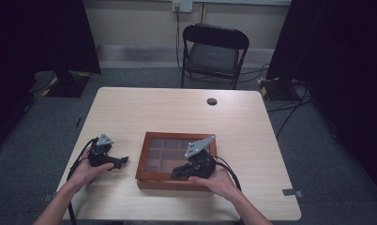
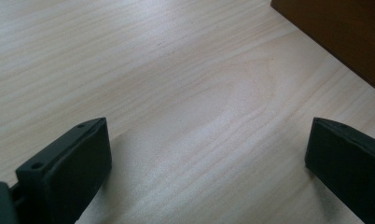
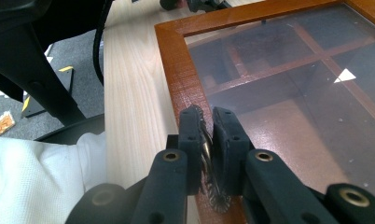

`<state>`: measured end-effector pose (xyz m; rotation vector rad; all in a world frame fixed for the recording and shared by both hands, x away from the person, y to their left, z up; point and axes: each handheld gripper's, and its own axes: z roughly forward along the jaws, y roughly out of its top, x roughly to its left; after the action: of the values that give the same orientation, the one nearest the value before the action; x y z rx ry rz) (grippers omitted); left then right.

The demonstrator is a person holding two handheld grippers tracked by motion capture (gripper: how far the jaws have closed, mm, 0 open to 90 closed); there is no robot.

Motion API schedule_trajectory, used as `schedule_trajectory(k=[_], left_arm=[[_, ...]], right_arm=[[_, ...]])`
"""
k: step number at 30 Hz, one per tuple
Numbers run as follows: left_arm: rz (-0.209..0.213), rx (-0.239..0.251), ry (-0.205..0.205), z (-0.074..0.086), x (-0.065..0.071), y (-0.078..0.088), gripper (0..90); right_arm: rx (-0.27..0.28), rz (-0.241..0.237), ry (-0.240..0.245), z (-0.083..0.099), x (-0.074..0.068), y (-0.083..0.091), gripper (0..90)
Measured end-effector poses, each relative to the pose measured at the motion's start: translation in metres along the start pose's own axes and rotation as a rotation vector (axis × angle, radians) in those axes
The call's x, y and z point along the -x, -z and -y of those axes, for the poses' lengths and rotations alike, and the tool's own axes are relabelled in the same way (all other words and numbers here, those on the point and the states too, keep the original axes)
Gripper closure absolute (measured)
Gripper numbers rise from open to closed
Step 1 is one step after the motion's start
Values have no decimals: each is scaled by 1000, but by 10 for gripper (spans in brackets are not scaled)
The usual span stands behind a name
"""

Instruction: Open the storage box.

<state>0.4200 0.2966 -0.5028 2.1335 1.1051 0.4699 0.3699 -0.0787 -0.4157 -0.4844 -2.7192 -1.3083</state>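
Light wooden surface (image 1: 144, 112), a person seated at the near edge, forearms coming in from below. A wooden box with a glass lid (image 1: 154, 161) lay flat just right of the surface's middle, toward the near side. Through the glass, dividers split the inside into compartments; what they held could not be told.

Left gripper (image 1: 120, 161) was held low over bare wood, just left of the box and apart from it. In the left gripper view its jaws stood wide apart with nothing between them, only wood grain; a dark brown corner of the box (image 2: 344, 37) showed at upper right.

Right gripper (image 1: 177, 171) sat over the near edge of the box, the right hand (image 1: 214, 180) behind it, the grey three-cornered plate tilted up on top. In the right gripper view, the right gripper (image 3: 209, 133) had its jaws drawn nearly together on a small metal fitting (image 3: 206, 154) at the lid's wooden frame (image 3: 176, 70). The piece looked like a thin ribbed or knurled tab; exactly what it was could not be told. The lid appeared to lie flat on the box.

A white sleeve (image 3: 41, 182) filled the lower left of that view.

Beyond the surface: a black folding chair (image 1: 214, 51) against the far wall, grey carpet, dark curtains at both sides, cables on the floor. A round grommet hole (image 1: 212, 101) marked the far part of the surface.
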Motion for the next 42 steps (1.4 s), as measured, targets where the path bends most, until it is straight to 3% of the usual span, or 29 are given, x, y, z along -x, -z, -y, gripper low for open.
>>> schedule_trajectory(k=[42], left_arm=[[0, 1, 1, 0, 0, 0, 0]], right_arm=[[35, -4, 9, -18, 2, 15, 825]])
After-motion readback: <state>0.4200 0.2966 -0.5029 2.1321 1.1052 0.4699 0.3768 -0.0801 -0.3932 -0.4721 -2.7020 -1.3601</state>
